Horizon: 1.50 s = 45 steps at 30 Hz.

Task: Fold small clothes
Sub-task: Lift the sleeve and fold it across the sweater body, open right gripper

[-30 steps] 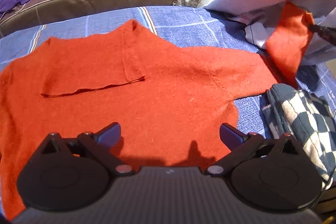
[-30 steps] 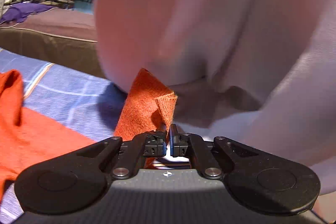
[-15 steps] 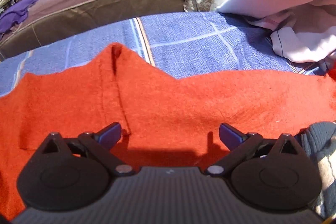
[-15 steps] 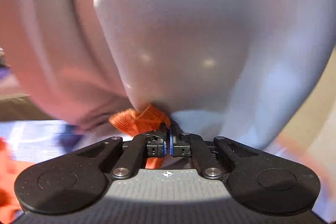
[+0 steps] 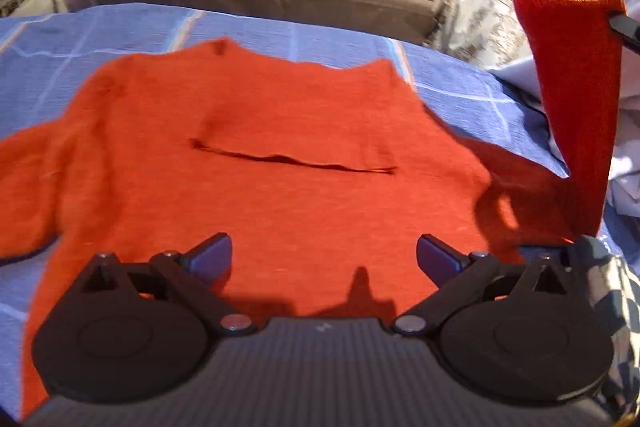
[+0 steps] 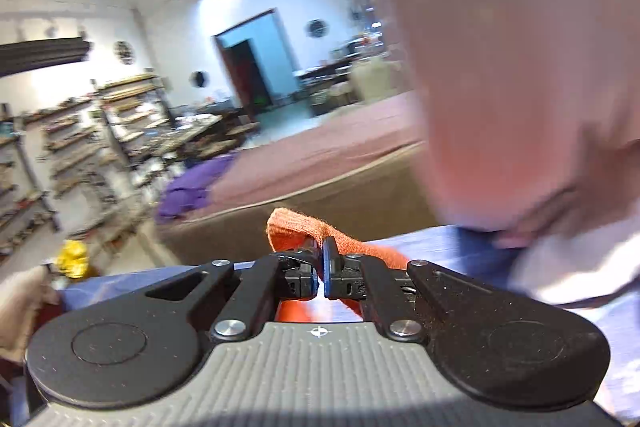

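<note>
I see an orange sweater (image 5: 256,163) lying flat on a bed covered with a blue checked sheet (image 5: 120,31), its body spread in front of my left gripper (image 5: 324,255), whose jaws stand wide apart and hold nothing, hovering just above the hem. My right gripper (image 6: 320,267) has its jaws pressed together on the cuff of the right sleeve (image 5: 576,87). A second ago that sleeve hung low and crumpled off to the side; now it is lifted high and hangs nearly straight down from the cuff, its lower end joined to the sweater's shoulder (the right camera is partly blocked by pale blurred cloth (image 6: 520,67), probably my own clothing). A checked garment (image 5: 616,307) lies just beside the sweater at the right edge. I judge this to mean the sleeve is ready to be swung inward across the chest, the first fold on this side. The other sleeve still lies out to the left, unfolded.
</note>
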Motion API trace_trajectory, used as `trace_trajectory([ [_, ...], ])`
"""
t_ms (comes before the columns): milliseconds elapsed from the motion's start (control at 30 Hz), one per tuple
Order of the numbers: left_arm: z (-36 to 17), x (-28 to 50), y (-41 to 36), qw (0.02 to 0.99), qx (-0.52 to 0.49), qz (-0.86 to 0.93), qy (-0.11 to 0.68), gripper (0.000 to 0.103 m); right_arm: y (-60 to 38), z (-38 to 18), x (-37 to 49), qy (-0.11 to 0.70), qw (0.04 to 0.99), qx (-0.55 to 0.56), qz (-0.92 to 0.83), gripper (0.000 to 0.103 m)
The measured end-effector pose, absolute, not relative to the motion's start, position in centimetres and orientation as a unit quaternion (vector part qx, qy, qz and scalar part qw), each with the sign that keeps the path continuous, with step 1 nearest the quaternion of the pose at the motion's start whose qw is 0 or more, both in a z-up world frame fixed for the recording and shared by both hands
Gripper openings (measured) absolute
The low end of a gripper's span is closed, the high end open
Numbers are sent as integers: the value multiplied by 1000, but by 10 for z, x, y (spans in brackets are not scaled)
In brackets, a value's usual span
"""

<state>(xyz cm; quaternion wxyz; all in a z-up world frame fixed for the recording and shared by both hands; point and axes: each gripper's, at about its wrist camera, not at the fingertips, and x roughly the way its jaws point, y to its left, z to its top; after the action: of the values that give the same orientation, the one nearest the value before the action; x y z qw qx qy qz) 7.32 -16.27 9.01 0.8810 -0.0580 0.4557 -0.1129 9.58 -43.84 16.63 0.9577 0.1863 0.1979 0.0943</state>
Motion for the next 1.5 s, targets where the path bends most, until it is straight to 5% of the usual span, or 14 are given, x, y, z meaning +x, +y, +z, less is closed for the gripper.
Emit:
trace_trajectory([
  [400, 82, 23, 13, 875, -126, 20, 467, 102, -243, 106, 127, 289, 918, 135, 235, 4],
  [767, 75, 16, 15, 874, -136, -7, 467, 102, -229, 102, 113, 324, 880, 234, 255, 4],
  [1000, 67, 11, 14, 867, -141, -15, 478, 102, -209, 124, 110, 257, 889, 252, 282, 5],
  [1300, 60, 11, 13, 861, -135, -6, 491, 102, -179, 79, 114, 363, 861, 216, 285, 8],
  [1333, 59, 11, 13, 860, -134, -4, 493, 102, -173, 78, 113, 366, 859, 210, 292, 11],
  [1367, 60, 12, 14, 860, -135, -5, 493, 102, -173, 78, 112, 369, 858, 206, 292, 25],
  [1433, 63, 12, 14, 862, -140, -6, 487, 102, -181, 78, 110, 364, 861, 211, 286, 69],
  [1467, 65, 12, 14, 863, -140, -5, 485, 102, -190, 79, 106, 355, 863, 220, 284, 100],
  [1500, 67, 11, 13, 865, -138, -4, 483, 102, -198, 81, 104, 347, 865, 225, 283, 103],
])
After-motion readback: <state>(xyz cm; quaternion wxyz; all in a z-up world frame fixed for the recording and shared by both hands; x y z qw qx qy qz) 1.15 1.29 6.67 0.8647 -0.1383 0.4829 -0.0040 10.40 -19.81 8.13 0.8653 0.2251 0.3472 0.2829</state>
